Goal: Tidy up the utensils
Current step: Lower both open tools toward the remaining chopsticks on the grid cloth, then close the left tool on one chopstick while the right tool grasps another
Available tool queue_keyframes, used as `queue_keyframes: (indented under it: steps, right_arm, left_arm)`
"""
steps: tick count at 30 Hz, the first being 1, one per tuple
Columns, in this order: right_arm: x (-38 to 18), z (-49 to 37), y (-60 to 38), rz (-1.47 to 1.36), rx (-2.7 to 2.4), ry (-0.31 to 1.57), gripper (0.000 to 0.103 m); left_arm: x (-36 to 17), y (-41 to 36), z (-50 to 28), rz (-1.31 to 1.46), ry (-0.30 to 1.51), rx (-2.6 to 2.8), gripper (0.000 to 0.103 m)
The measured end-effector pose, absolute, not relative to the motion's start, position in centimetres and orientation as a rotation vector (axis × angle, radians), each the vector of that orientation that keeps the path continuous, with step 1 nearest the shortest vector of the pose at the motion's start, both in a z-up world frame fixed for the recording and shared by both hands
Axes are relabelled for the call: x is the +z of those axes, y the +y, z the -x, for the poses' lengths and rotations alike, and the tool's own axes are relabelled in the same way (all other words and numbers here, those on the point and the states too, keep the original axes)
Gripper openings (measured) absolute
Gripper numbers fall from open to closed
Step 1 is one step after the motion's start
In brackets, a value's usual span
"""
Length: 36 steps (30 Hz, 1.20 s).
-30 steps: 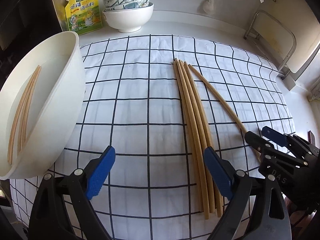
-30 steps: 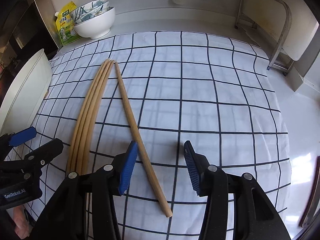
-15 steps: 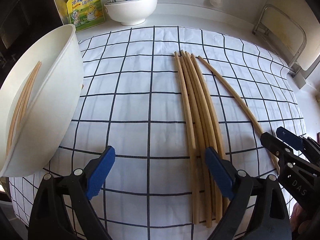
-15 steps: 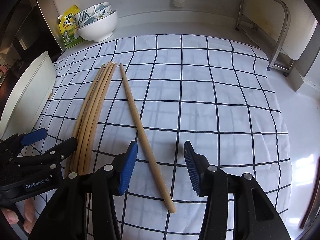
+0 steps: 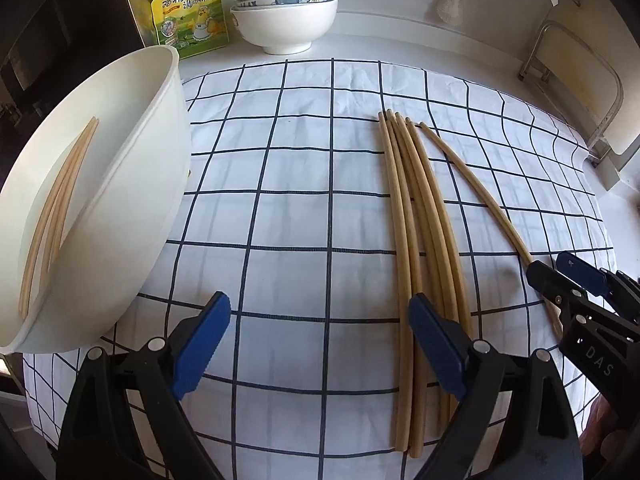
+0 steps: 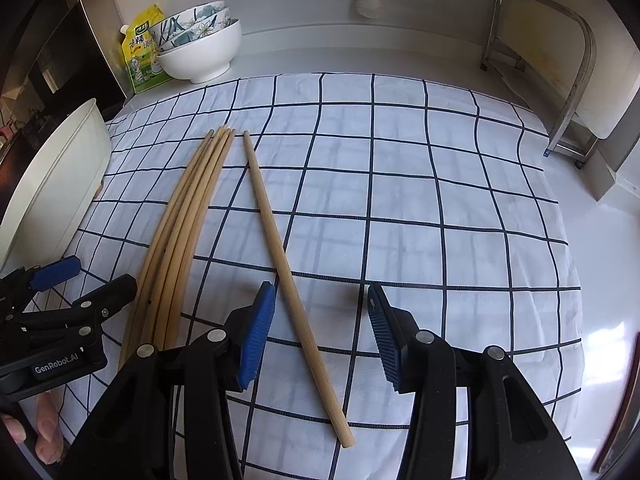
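Several wooden chopsticks (image 5: pixel 420 240) lie bunched on the checked cloth (image 5: pixel 288 200), also seen as a bunch (image 6: pixel 180 240) in the right wrist view. A single chopstick (image 6: pixel 296 300) lies apart to their right, seen too as the single stick (image 5: pixel 480 200). My right gripper (image 6: pixel 320 336) is open above that single chopstick, which runs between the jaws close to the left pad (image 6: pixel 256 336) without being pressed. My left gripper (image 5: pixel 320 344) is open and holds nothing; its right pad (image 5: pixel 436 344) hangs over the bunch. A white tub (image 5: pixel 132 200) at the left holds a few chopsticks (image 5: pixel 56 216).
Stacked bowls (image 5: pixel 284 12) and a yellow-green seasoning pouch (image 5: pixel 188 12) stand at the back by the wall. A metal rack (image 6: pixel 560 80) stands at the back right. The cloth ends near the counter's right side. A person's fingers (image 6: pixel 44 436) show at the lower left.
Both grippers have kept almost still, with only a slight shift of each view. Nothing was taken hold of or let go.
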State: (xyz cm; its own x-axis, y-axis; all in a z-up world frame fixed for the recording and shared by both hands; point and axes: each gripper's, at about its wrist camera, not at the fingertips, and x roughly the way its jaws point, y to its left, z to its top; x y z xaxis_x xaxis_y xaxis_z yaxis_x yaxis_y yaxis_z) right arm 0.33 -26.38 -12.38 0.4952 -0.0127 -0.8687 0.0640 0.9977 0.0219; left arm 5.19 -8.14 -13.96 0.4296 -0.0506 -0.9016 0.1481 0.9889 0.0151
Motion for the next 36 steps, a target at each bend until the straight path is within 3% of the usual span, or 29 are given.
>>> queue_keyframes:
  steps: [12, 15, 27, 29, 33, 36]
  right_arm:
    - [-12.6, -0.6, -26.1, -0.013, -0.049, 1.046, 0.046]
    - [-12.6, -0.8, -26.0, 0.005, -0.047, 1.045, 0.046]
    - [-12.8, -2.2, -24.5, 0.081, 0.001, 1.025, 0.046]
    - [-12.8, -2.3, -24.3, 0.085, 0.016, 1.023, 0.041]
    - [-12.7, -2.2, -23.8, 0.106, 0.027, 1.021, 0.009]
    - [-12.7, -2.1, -23.9, 0.092, 0.025, 1.021, 0.007]
  left_arm:
    - [-14.6, -8.9, -5.3, -0.13, 1.137, -0.109, 0.09]
    - [-14.5, -8.4, -5.5, -0.135, 1.126, -0.087, 0.085]
    - [-14.4, -9.4, -6.6, -0.09, 1.14, -0.134, 0.055]
    - [-14.3, -9.6, -6.7, -0.093, 1.138, -0.145, 0.042]
    - [-14.1, -10.2, -6.5, -0.106, 1.136, -0.176, 0.014]
    - [-14.2, -10.3, -6.2, -0.113, 1.139, -0.192, 0.008]
